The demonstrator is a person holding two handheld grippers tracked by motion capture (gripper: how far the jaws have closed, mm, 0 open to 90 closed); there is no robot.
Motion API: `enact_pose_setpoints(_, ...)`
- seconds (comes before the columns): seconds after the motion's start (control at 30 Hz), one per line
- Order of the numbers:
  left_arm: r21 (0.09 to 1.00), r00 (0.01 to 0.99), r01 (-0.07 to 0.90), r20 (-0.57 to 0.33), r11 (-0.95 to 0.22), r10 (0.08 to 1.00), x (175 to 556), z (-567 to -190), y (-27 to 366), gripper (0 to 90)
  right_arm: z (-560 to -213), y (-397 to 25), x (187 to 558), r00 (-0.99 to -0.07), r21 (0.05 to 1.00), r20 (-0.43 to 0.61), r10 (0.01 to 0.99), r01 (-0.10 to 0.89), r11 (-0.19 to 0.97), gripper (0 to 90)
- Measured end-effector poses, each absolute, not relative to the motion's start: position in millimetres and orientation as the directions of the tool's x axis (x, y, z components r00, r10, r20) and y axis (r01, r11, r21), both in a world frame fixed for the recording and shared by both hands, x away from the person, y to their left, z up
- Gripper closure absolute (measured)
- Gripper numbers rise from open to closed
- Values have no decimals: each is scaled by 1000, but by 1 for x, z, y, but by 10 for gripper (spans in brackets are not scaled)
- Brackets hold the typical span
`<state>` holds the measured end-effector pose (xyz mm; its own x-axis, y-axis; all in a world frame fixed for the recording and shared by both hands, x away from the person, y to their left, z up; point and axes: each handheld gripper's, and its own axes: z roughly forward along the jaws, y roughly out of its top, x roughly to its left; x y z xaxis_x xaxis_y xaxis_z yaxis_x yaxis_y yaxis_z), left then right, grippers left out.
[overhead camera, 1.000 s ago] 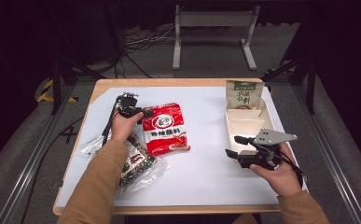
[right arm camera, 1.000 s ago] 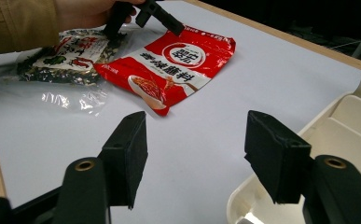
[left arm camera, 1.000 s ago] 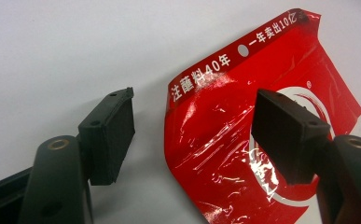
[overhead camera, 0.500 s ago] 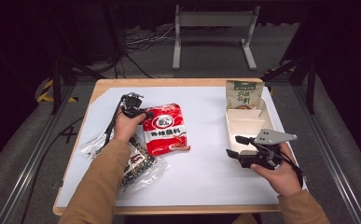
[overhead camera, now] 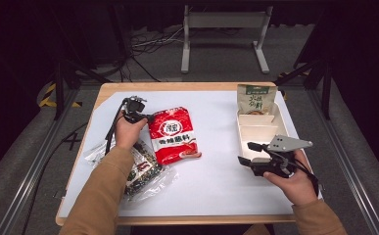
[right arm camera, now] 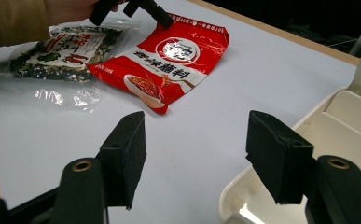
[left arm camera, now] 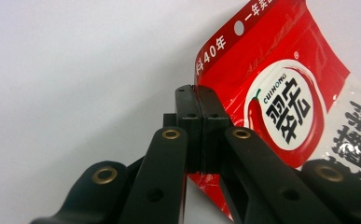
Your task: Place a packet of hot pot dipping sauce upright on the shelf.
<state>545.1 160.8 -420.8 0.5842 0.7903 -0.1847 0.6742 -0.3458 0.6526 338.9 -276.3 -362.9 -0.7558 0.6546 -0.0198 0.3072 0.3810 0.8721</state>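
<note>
At the near right of the table, the right gripper sits in the person's hand with its jaws wide apart and nothing between them. It is just beside the near end of the white tray, and it points left across the white table top. At the near left lies a clear bag of dark dried bits, partly under the person's sleeve. Just past it, in the middle left, lies the red packet. The left gripper has its jaws pressed tight on the far left corner of the red packet, so the packet spreads out to the right and near side of it. At the far right, a green packet stands at the far end of the tray.
</note>
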Motion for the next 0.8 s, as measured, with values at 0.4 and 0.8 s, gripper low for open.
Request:
enact_pose_setpoints(0.4,704,629,627,-206,-334,750,519,-383,157,897,-358,-275,338,-763,878,-16,646,299,375,426)
enact_pose_setpoints(0.8,780,693,557,-247,-286,677,484,-338,151,897,-355,-269,338,-764,881,-6,646,301,364,447)
